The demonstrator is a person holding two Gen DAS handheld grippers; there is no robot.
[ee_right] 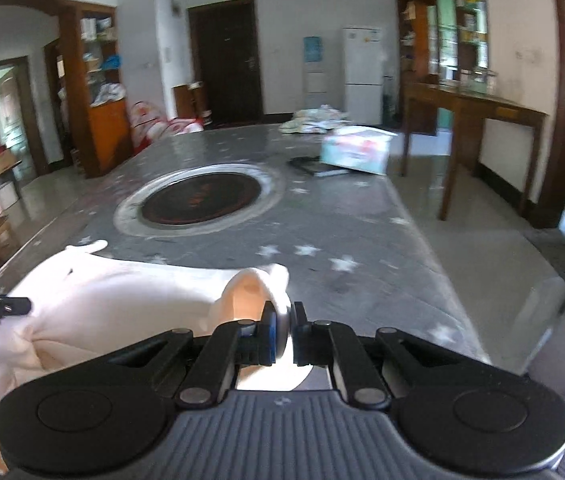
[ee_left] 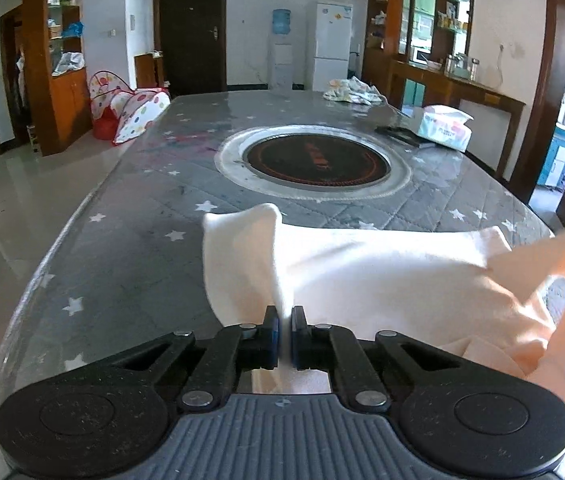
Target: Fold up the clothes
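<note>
Pinching thin folds of the pale garment [ee_left: 382, 276], the left gripper [ee_left: 285, 330] and right gripper [ee_right: 287, 330], both clamped, could slip; slack cloth at lower frame may bunch.

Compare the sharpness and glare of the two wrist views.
Left wrist view: sharp, the pale garment overexposed, window glare on the table. Right wrist view: motion-blurred, smearing the tissue pack and table stars; both bend straight edges, fisheye-style.
</note>
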